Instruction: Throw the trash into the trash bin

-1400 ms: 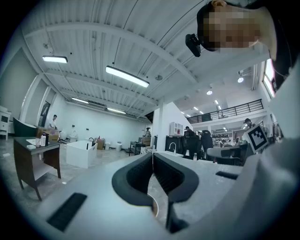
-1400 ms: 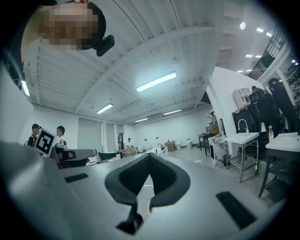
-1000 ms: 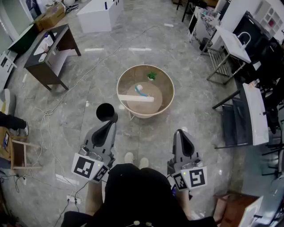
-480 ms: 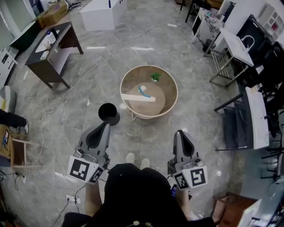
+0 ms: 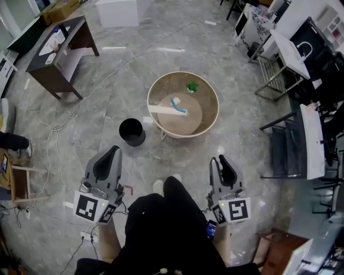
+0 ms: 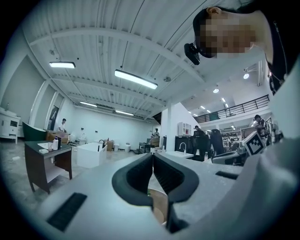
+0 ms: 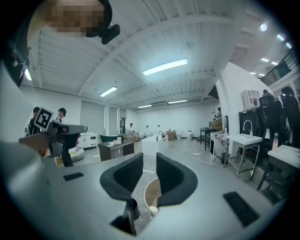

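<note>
The black trash bin [image 5: 131, 131] stands on the floor left of a round wooden table [image 5: 210, 102]. On the table lie a green scrap [image 5: 191, 86], a white and blue piece [image 5: 178, 103] and a white strip [image 5: 160, 109]. My left gripper [image 5: 113, 151] is held short of the bin, its jaws shut tip to tip with nothing between them [image 6: 152, 157]. My right gripper [image 5: 223, 160] hangs short of the table; its jaws are opening, with a narrow gap and nothing in it [image 7: 149, 161]. The bin [image 7: 133, 208] and table [image 7: 151, 196] show below the right jaws.
A dark desk [image 5: 54, 59] stands at the far left and a white cabinet [image 5: 115, 11] at the back. Folding tables and chairs [image 5: 295, 123] line the right side. Cables [image 5: 59, 134] trail over the marble floor. My own feet [image 5: 157, 186] are below.
Both grippers have drawn back from the bin and table toward me; the left one no longer reaches over the bin. The right jaws now show a gap.
</note>
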